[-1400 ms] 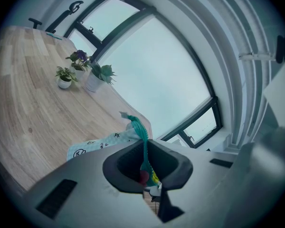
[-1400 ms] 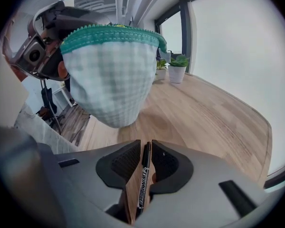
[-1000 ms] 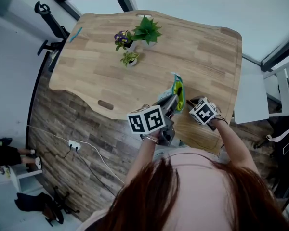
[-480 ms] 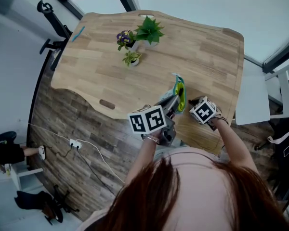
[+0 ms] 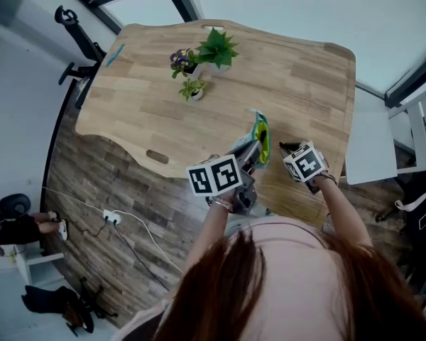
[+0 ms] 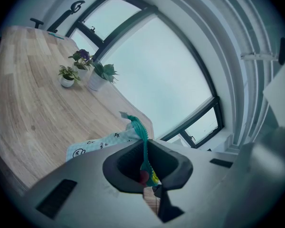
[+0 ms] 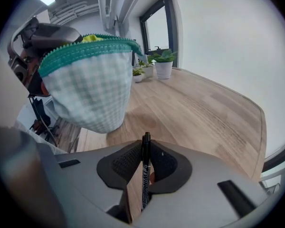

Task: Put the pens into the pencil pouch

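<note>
Item 1, nearest: my right gripper (image 7: pixel 145 163). Its jaws are clamped on a black pen (image 7: pixel 145 184), which stands upright between the pads with its top end poking just above them.

Item 2: my left gripper (image 6: pixel 145 167). Its jaws are nearly closed, pinching the teal zip edge (image 6: pixel 141 137) of the pencil pouch (image 7: pixel 90 89).

Item 3: the pencil pouch itself, pale checked cloth. It is held up off the counter (image 5: pixel 270 69), near the near edge and just beyond the pen. Its mouth gapes upward (a yellow-green lining shows inside).

Item 4, far side of the counter: three potted plants in a cluster, one with large green leaves (image 5: pixel 214 47), one with purple flowers (image 5: pixel 179 59) and one small (image 5: pixel 192 88).

Item 5, far left edge: a slim blue item (image 5: pixel 113 52), too small to identify.
</note>
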Motion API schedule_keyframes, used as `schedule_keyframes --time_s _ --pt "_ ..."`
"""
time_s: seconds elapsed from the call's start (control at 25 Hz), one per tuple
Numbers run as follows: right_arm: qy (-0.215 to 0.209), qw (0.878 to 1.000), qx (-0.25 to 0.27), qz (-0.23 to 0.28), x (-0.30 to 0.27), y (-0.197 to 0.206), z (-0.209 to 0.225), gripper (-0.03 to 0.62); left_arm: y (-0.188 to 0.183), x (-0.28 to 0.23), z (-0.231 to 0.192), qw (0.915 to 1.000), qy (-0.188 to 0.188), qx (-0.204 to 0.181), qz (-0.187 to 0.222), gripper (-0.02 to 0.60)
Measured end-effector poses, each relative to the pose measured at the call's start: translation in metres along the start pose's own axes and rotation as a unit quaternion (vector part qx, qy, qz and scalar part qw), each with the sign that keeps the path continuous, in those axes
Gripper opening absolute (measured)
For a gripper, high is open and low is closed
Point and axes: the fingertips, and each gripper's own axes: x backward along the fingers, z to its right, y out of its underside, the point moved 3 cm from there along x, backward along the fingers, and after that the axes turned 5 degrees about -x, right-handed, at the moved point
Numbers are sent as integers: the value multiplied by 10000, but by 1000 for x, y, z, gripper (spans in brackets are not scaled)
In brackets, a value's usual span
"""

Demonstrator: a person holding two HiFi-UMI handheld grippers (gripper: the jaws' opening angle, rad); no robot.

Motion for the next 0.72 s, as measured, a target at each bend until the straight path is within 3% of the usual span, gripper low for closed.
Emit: schedule_keyframes --time_s 0.72 --pt "-98 9892 -789 1232 58 -43 4 52 3 -2 4 10000 27 11 14 21"
